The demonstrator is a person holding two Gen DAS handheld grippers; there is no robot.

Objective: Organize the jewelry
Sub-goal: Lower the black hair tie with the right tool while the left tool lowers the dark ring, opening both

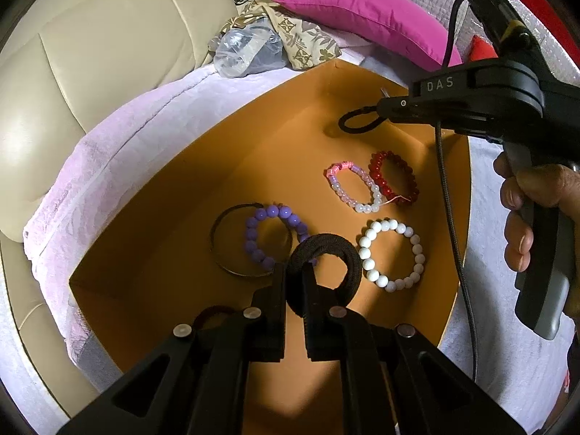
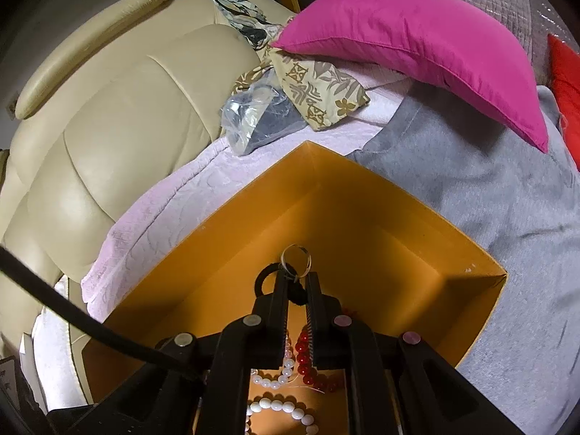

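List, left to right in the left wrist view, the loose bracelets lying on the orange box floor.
Thin dark bangle → purple bead bracelet → pink-and-clear bead bracelet → red bead bracelet. The white bead bracelet sits nearer the camera, below the last two, so it is left out.

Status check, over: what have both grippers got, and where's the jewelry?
Left gripper shut on thick black hair tie. Right gripper shut on thin black band. Bead bracelets lie in orange box. Nothing blocking.

Light: you work under dim, warm indoor light, glare on the beige sofa.
Shadows: yours darken the orange box.
Edges: fisheye bend, black vignette.
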